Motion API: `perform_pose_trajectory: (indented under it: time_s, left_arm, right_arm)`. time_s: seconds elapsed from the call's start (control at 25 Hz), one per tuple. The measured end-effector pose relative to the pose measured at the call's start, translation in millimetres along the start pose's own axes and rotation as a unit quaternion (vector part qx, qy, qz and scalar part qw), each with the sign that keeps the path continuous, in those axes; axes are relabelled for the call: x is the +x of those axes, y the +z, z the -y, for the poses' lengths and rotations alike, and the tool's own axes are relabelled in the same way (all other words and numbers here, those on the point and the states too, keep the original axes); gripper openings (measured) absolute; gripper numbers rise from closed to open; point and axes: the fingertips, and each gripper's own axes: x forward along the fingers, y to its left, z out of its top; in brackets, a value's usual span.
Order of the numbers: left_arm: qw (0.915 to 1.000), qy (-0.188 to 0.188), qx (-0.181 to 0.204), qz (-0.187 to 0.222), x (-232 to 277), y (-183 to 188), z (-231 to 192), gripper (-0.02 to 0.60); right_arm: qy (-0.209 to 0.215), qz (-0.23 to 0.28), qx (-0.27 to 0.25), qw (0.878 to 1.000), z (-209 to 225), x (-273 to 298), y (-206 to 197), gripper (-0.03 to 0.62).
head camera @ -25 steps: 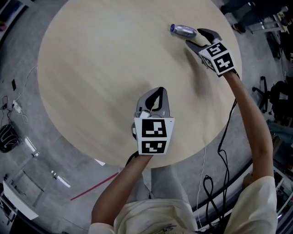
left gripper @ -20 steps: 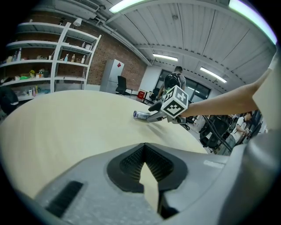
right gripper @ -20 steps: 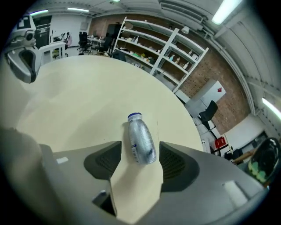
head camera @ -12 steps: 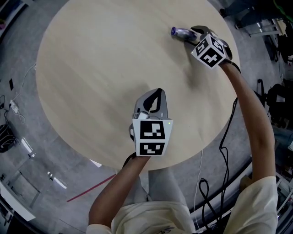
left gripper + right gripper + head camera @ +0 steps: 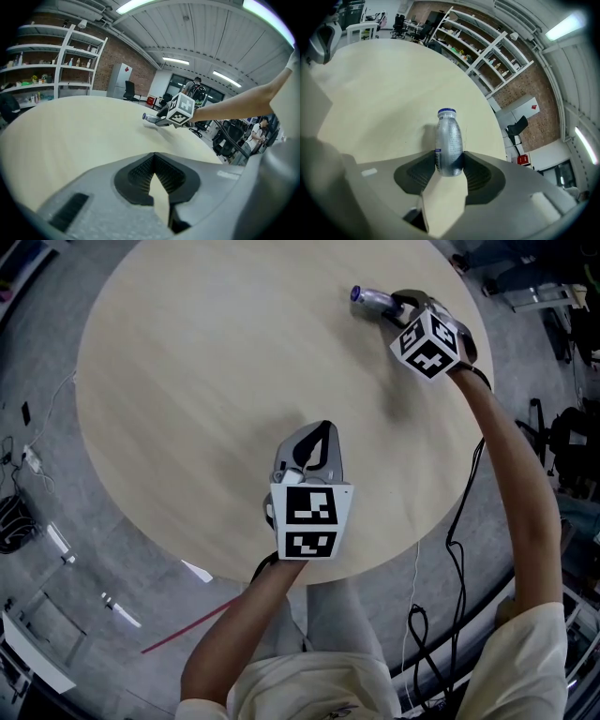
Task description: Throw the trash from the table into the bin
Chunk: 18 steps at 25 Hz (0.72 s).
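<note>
Over the near edge of the table (image 5: 187, 381), your left tool (image 5: 322, 435) hovers, jaws together and empty. At the far right edge, your right tool (image 5: 405, 307) has just been closing and now clamps the lying bottle (image 5: 368, 299).

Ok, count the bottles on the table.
1. The bottle lies at the table's far right edge, between the right tongs, which have just been closing on it. No others show.
</note>
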Motion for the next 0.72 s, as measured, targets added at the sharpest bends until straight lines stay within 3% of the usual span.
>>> perform_pose_trajectory:
  time_s: [0.36, 0.72]
  left_arm:
    - [0.9992, -0.031, 0.025, -0.005, 8, -4, 45, 0.005]
    - [0.9948, -0.073, 0.068, -0.020, 3, -33, 114, 0.005]
  right_arm:
    - [0.004, 0.043, 0.055, 0.998, -33, -51, -12, 0.193]
    - [0.000, 0.054, 0.153, 0.987, -77, -119, -81, 0.192]
